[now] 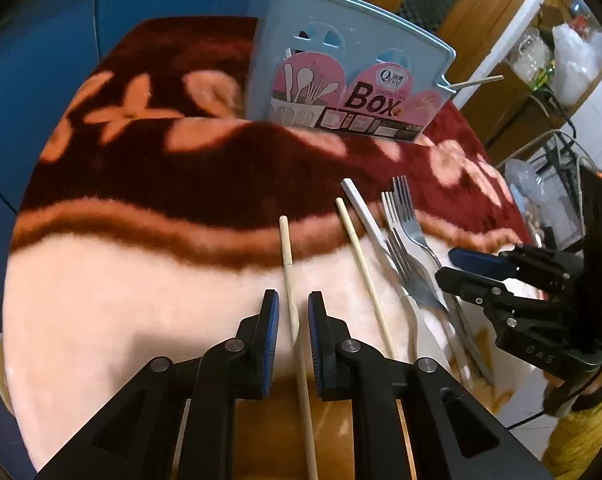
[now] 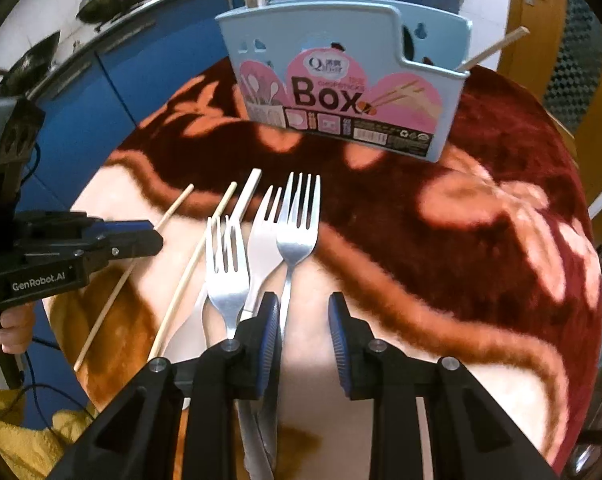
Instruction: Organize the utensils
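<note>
**Chopstick between the pads, fork lined up**

The left hand-held gripper (image 1: 293, 316) straddles a wooden chopstick (image 1: 288, 264) lying on the blanket-covered desk (image 1: 141, 280), well in front of the blue utensil box (image 1: 353, 80); its pads stand slightly apart and do not appear to press the stick, so it reads as released. The right hand-held gripper (image 2: 304, 320) is likewise unclenched, with a fork (image 2: 297, 232) handle against its left pad. To grasp cleanly, centre each handle between the pads, then close before lifting toward the box.
</note>
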The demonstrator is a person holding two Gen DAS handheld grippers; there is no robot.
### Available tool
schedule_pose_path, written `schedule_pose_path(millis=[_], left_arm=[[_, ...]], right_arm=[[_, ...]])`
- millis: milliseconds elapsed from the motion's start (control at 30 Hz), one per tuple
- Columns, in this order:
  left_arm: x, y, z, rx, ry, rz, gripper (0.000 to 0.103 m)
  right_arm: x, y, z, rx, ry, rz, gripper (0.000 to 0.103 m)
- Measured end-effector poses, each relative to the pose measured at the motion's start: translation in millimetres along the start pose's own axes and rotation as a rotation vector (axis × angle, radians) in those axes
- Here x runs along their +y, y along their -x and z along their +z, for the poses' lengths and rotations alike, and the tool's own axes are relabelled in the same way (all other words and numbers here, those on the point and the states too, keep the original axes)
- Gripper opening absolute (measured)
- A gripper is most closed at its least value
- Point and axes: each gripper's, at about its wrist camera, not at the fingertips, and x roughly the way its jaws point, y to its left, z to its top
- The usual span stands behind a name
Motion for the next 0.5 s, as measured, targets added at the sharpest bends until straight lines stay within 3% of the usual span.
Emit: schedule_pose_path(millis=[233, 500], left_arm=[[-5.2, -7.8, 11.3, 0.060, -0.024, 0.058, 0.015], [-1.6, -8.8, 18.3, 0.086, 0.028, 0.043, 0.014]], right_arm=[[10.6, -12.1, 22.9, 0.061, 0.058, 0.006, 0.021], [-5.4, -1.9, 2.6, -0.105, -0.065, 0.054, 0.008]])
